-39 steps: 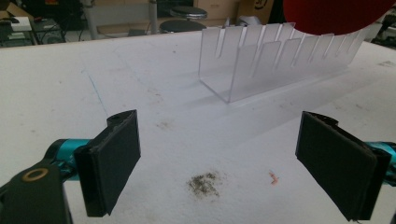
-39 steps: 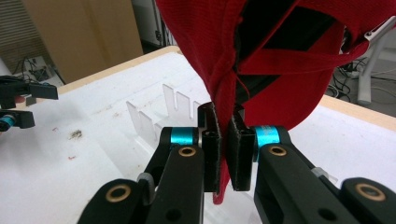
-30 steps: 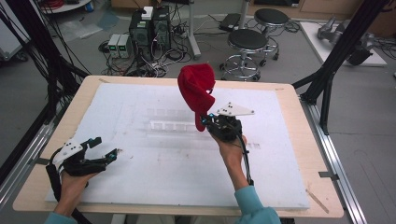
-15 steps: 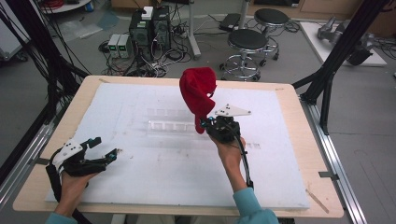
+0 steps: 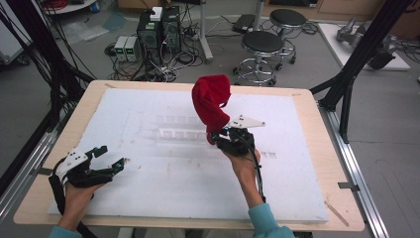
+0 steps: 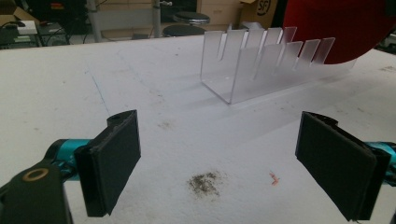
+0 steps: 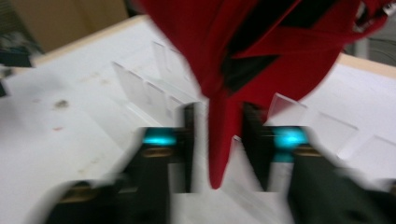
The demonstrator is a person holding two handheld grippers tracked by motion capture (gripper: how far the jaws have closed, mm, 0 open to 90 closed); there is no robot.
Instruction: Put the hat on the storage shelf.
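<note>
- High view: a white-topped table carries a clear slotted rack near its middle, and a red cap hangs upright over the rack's right end.
- The right gripper sits at the cap's lower tip. In the right gripper view its jaws have just been opening, and the red brim stands between the pads with a sliver of gap on each side.
- Judgement: the cap is being released, probably to stand in a rack slot.
- The left gripper rests at the near left corner, its pads spread wide on nothing.
- The right gripper view is motion-blurred, so I cannot tell whether the brim tip sits inside a slot; in the left gripper view the cap is cut off at the top edge.
</note>
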